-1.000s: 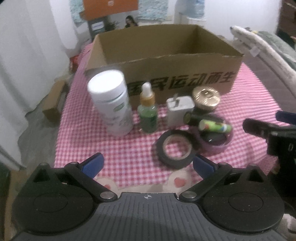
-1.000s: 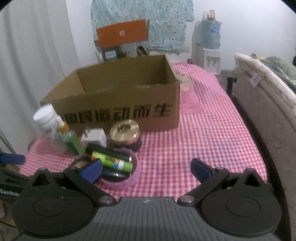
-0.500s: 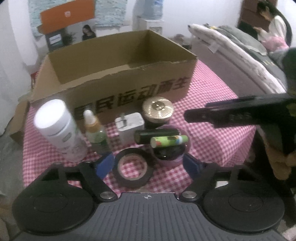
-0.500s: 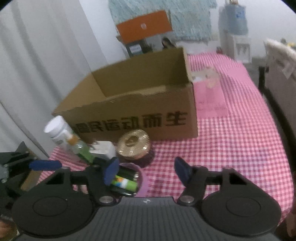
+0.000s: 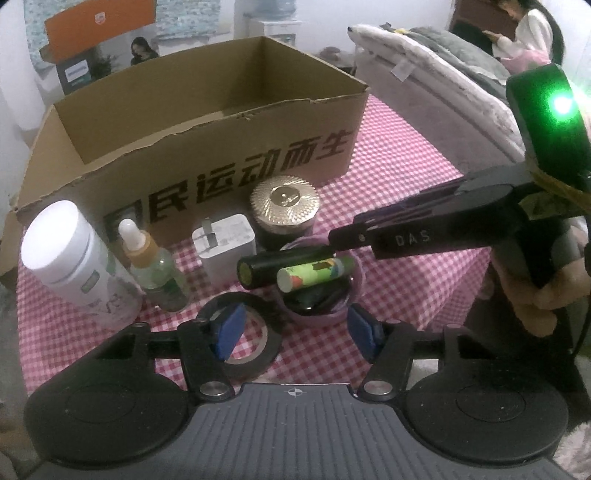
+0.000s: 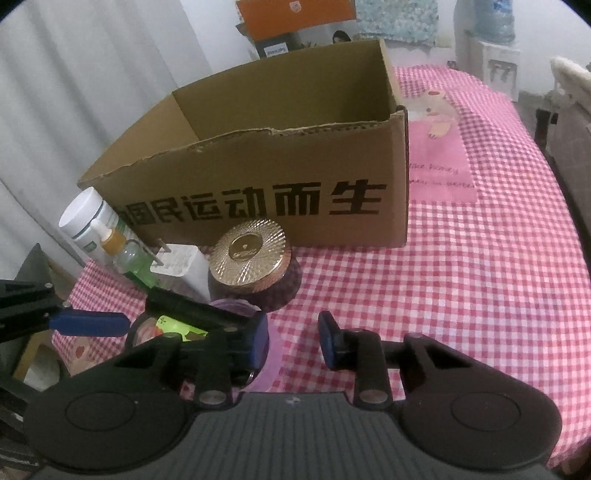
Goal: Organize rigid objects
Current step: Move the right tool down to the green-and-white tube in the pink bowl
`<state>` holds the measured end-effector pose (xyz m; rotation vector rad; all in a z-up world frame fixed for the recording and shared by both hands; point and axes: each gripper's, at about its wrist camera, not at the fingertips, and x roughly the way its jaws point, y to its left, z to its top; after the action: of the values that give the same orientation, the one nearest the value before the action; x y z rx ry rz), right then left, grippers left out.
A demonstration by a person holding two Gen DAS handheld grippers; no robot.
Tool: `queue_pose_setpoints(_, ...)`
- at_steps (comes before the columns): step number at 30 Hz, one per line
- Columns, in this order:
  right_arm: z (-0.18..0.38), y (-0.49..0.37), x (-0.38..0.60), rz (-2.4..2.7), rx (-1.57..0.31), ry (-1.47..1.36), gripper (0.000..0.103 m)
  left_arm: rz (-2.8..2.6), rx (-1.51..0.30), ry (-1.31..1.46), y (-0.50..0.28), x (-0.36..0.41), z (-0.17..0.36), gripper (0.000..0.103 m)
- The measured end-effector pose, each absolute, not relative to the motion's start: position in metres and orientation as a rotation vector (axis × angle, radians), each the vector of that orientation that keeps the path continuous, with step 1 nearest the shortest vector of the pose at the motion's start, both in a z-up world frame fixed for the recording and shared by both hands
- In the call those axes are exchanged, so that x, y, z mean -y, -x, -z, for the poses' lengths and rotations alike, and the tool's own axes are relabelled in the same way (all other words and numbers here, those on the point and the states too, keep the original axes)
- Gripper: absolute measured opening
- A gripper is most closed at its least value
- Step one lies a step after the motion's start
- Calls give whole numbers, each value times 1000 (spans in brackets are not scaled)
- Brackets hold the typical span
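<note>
A small purple bowl (image 5: pixel 341 308) holds a black cylinder (image 5: pixel 280 266) and a green printed tube (image 5: pixel 314 275). My left gripper (image 5: pixel 295 330) hangs just in front of it, jaws closing; its left pad is over a black tape roll (image 5: pixel 255 360) and nothing is gripped. My right gripper (image 6: pixel 293 339) straddles the near wall of the purple bowl (image 6: pixel 274 354), left pad inside and right pad outside. Its jaws are closing, with checked cloth still showing beside the outer pad. In the left wrist view the right gripper (image 5: pixel 338 238) reaches the bowl's far rim from the right.
An open cardboard box (image 5: pixel 207 158) stands behind. In front of it stand a white bottle (image 5: pixel 74 258), a dropper bottle (image 5: pixel 155 273), a white charger (image 5: pixel 225 247) and a gold-lidded jar (image 5: pixel 284 214). Pink checked cloth (image 6: pixel 461 277) lies bare to the right. A person sits at the far right (image 5: pixel 528 33).
Both grippers' jaws have narrowed. The right gripper has come down and in onto the purple bowl's rim. The left gripper has turned and moved closer to the tape roll and bowl.
</note>
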<state>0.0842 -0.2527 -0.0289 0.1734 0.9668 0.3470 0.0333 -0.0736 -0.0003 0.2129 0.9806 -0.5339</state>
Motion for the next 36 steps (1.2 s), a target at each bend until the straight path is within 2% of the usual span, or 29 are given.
queue_pose_setpoints(15, 31, -65, 246, -324, -1056, -264, 32, 559, -976, -169, -38, 68, 0, 58)
queue_pose_setpoints(20, 31, -59, 246, -326, -1060, -297, 32, 564, -987, -160, -39, 64, 3, 52)
queue_pose_setpoints(29, 4, -65, 259, -432, -958, -368, 32, 622, -995, -115, -40, 60, 0, 39)
queue_pose_setpoints(36, 3, -76, 238, -551, -959, -282, 32, 646, -1012, -132, -43, 68, 2, 30)
